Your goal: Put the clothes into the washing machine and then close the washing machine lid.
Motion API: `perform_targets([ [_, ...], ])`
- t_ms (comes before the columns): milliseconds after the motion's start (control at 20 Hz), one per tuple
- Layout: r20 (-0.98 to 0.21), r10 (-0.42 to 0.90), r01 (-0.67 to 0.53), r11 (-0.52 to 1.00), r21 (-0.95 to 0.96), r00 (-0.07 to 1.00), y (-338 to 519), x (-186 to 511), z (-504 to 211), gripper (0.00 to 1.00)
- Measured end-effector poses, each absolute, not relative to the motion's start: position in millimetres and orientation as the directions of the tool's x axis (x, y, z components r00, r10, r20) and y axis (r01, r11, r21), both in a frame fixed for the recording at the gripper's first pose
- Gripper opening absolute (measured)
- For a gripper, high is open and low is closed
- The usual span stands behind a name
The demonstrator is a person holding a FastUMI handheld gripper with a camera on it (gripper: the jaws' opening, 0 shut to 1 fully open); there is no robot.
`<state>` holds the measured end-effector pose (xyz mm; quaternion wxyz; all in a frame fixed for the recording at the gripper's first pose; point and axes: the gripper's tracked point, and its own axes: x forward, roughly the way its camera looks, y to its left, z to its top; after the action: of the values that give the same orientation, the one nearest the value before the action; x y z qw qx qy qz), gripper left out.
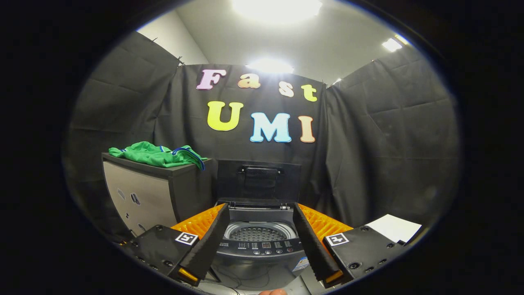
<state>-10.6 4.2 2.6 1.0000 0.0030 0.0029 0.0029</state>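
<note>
Black cloth drapes the booth on three sides, with a pale ceiling and bright lights above it. Against the back cloth stands a small grey washing machine point(260, 246) with its lid point(258, 180) raised upright, so the perforated drum point(258, 233) lies open to view; a strip of buttons runs along the front edge of the top. Orange ribbed panels point(323, 223) show on both sides of the machine, behind the fingers.

To the machine's left stands a grey cabinet point(139, 196) with a dark top, just beside the machine. On that top lie the clothes point(157, 154), a crumpled green garment with blue and white trim, one corner hanging over the cabinet's edge nearest the raised lid.

The claw point(260, 219) is open: its two black fingers point(206, 246) are spread wide, framing the drum opening between them, and they grip nothing. The clothes sit well beyond the left finger and higher than it.

A white sheet point(394, 227) lies low beyond the right finger.
</note>
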Motion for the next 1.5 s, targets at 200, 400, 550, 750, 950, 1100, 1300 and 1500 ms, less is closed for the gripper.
perform_targets([
  [200,-0.004,0.006,-0.006,1.0,0.01,1.0,5,-9,9,0.97],
  [400,-0.002,0.03,-0.03,0.999,0.042,1.0,14,4,34,0.97],
  [550,-0.028,0.103,-0.1,0.992,0.07,0.994,38,21,56,0.97],
  [750,0.003,0.178,-0.177,0.979,0.096,0.984,71,45,104,0.97],
  [950,-0.029,0.272,-0.266,0.955,0.132,0.962,123,77,142,0.96],
  [1100,-0.082,0.336,-0.318,0.932,0.173,0.938,163,97,170,0.95],
  [1300,-0.121,0.376,-0.364,0.925,0.112,0.919,216,131,200,0.95],
  [1500,-0.222,0.44,-0.427,0.898,0.105,0.87,273,155,199,0.95],
])
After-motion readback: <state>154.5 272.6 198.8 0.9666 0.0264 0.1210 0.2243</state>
